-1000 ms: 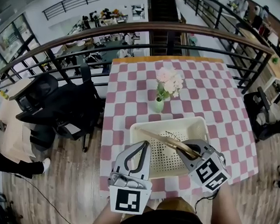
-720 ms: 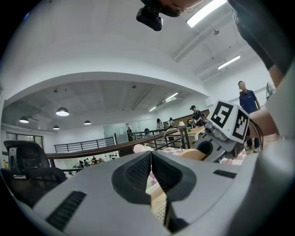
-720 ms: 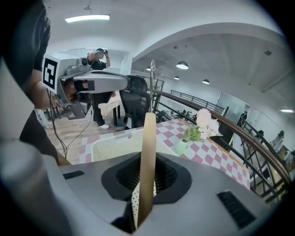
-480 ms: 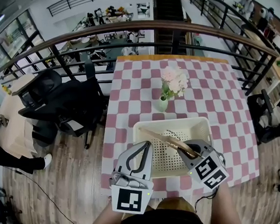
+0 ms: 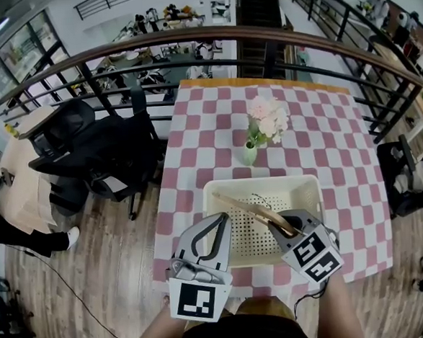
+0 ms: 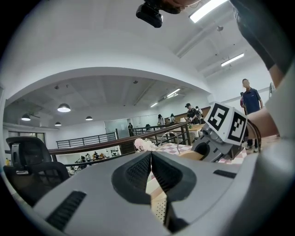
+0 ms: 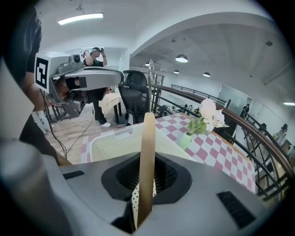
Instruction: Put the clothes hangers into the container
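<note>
Under the container, table [image 5: 324, 121]: a pink-and-white checked top is carrying the container on its near half, and is running on beyond the container's far wall toward a dark railing [image 5: 188, 40].

Office chair [image 5: 87, 148]: a black chair is standing on the wood floor, well off to the container's far left.

Container [image 5: 211, 209]: a cream basket with a perforated floor is sitting squarely on the table, open side up.

Left gripper [image 5: 221, 219]: it is hanging over the container's near-left corner, its jaws pressing together with nothing between them.

Right gripper [image 5: 279, 231]: it is hovering over the container's near-right part, its jaws clamping one end of the hanger.

Hanger [image 5: 244, 208]: a pale wooden hanger with a thin metal hook is slanting across the container's inside, from the right gripper toward the far-left corner. Whether it is touching the floor of the container cannot be told.

Vase [image 5: 249, 154]: a small green vase is standing upright just beyond the container's far wall, holding pale pink flowers [image 5: 269, 117].
</note>
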`<state>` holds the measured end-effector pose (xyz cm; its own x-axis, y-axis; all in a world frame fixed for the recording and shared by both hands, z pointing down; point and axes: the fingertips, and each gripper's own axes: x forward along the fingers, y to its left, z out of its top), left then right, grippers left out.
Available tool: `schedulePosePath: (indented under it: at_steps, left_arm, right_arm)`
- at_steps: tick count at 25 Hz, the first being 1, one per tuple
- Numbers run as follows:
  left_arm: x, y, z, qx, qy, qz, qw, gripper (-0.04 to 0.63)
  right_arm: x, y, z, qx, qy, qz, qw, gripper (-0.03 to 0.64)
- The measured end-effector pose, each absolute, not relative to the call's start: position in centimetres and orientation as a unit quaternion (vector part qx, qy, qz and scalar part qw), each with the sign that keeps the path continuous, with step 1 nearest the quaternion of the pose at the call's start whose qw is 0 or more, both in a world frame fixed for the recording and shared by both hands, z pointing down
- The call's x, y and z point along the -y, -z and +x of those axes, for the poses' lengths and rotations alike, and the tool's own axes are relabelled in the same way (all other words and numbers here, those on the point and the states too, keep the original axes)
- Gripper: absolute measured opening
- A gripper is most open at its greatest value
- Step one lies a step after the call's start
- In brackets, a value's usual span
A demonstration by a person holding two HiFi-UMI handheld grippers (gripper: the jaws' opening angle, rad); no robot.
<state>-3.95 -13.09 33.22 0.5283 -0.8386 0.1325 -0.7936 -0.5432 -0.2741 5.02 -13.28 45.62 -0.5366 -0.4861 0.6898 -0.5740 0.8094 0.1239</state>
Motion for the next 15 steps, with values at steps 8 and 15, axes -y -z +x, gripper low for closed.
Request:
schedulePosePath:
  at_steps: [8,15]
  left_arm:
    - [13.4,-33.6,-4.7,-0.478,0.131,-0.864,0.086,0.011]
    - [13.5,-34.0,-5.1,-0.478,0.141,-0.863,0.083,0.011]
  right_arm:
    - [13.8,-46.7,4.6,0.872,-0.063,0.299,0.382,0.055]
    - [14.2,-47.9,4.3,0.869,-0.070,0.293,0.393,0.055]
